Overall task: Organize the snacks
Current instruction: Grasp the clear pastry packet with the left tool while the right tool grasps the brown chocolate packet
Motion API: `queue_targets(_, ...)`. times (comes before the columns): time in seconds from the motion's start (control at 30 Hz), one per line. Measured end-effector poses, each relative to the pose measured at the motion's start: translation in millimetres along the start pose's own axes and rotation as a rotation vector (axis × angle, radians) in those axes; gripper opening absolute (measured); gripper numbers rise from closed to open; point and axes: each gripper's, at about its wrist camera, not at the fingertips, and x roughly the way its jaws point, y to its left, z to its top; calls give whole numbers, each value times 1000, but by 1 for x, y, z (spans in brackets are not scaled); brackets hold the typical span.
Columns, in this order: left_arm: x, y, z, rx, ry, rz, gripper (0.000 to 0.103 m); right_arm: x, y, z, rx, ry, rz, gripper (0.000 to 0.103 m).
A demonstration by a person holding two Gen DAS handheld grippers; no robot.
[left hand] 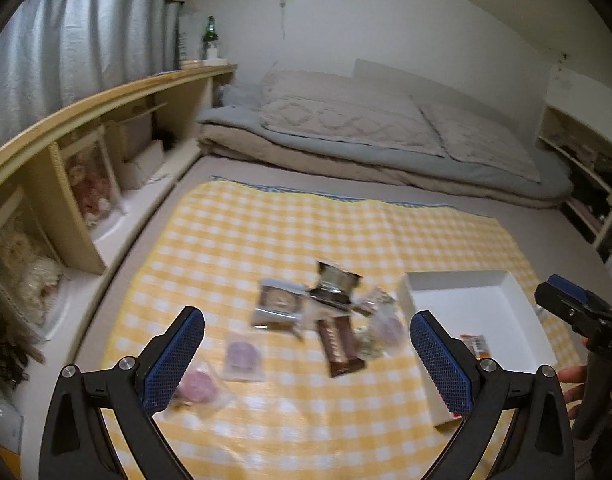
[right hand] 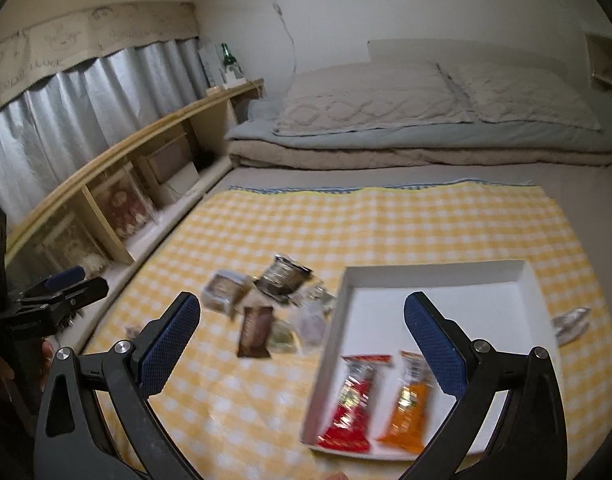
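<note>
Several snack packets lie on a yellow checked cloth (left hand: pixel 233 240): a brown bar (left hand: pixel 340 346), a silver packet (left hand: pixel 277 302), a dark packet (left hand: pixel 336 284) and two clear packets with purple sweets (left hand: pixel 241 356). A white box (left hand: pixel 518 292) stands to their right. In the right wrist view the box (right hand: pixel 434 276) holds a red packet (right hand: pixel 352 398) and an orange packet (right hand: pixel 408 408). My left gripper (left hand: pixel 306 344) is open and empty above the snacks. My right gripper (right hand: pixel 301 328) is open and empty above the box's left edge; it also shows in the left wrist view (left hand: pixel 562 300).
A low wooden shelf (left hand: pixel 85 120) with dolls runs along the left. Folded bedding (left hand: pixel 366 132) lies behind the cloth. A green bottle (left hand: pixel 211 36) stands on the shelf's far end. A silver wrapper (right hand: pixel 572 320) lies right of the box.
</note>
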Motion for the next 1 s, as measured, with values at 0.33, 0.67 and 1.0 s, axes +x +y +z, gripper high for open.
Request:
queue_targets(0.33, 25, 63, 6, -57, 128, 144, 103, 67, 33, 10, -18, 97, 38, 103)
queue_targets(0.67, 101, 122, 0, -297, 397, 208, 84, 154, 52, -9, 95, 372, 148, 91)
queue_targets(1.0, 167, 155, -14, -449, 580, 152, 51, 231, 59, -49, 203, 626, 200, 76)
